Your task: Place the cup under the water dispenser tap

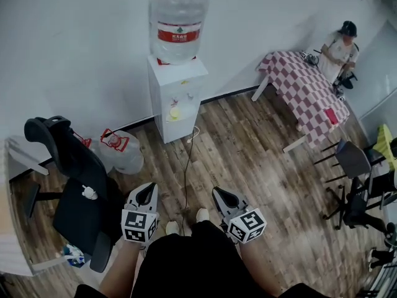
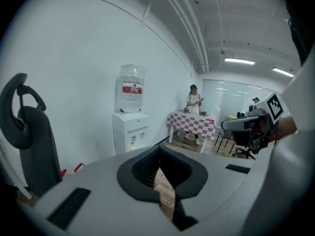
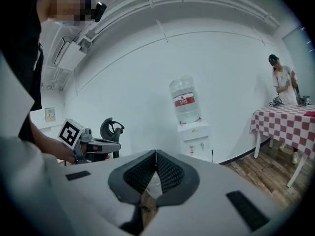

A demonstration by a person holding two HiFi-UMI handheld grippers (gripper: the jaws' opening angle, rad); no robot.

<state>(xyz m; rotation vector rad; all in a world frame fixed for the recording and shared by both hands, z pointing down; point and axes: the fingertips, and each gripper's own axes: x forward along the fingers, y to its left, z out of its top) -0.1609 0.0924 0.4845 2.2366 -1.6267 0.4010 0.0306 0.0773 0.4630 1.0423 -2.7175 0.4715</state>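
Yellow item (image 1: 175,112) at water dispenser (image 1: 162,85) (cup?) too small.

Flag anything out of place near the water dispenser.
A loose cable trails from the water dispenser across the wooden floor toward the person's feet, where it could snag. Nothing else looks spilled or damaged.

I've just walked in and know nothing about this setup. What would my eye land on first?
Most likely the white water dispenser at top centre, carrying a big clear bottle with a red label. Then the red-and-white checkered table at the right, a person at its far end, and near the bottom the left gripper and right gripper, both shut and empty.
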